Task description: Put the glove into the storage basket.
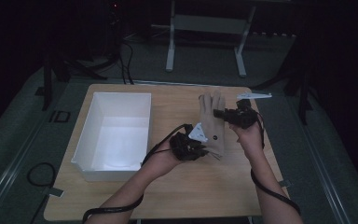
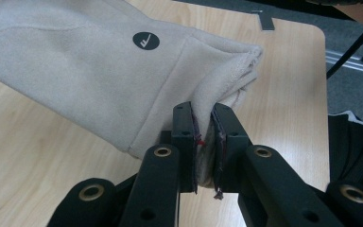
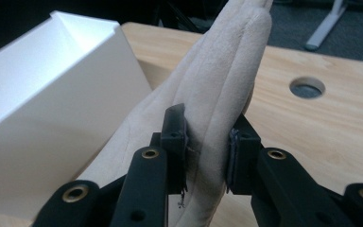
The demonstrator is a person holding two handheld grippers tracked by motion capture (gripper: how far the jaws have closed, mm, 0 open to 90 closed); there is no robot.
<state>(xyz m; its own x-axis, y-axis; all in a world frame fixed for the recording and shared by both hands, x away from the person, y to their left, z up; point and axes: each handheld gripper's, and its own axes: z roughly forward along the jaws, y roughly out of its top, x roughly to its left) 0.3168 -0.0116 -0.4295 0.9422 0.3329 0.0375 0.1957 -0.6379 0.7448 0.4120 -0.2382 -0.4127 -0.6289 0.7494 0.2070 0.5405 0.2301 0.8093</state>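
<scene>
Both grippers hold one beige glove [image 1: 212, 122] above the table [image 1: 177, 191], right of a white bin [image 1: 116, 133]: our left gripper [image 1: 204, 150] pinches its cuff, our right gripper [image 1: 220, 112] its fingers. Soft, light fleece (likely floppy), so we judge opposite-end grips best.

A pale wooden table [image 1: 121, 196] with rounded corners, one white bin standing on it.

The table has a light wood-grain top and stands on a grey floor [image 1: 9, 140]. A white rectangular bin [image 1: 116, 135], open at the top, sits directly on its left half, its long sides running from the near edge toward the far one. In the right gripper view a round hole [image 3: 306, 87] shows in the tabletop. Near the far right corner a thin pale strip [image 1: 254, 96] seems to lie at the edge, though the dim light leaves that unsure.
</scene>
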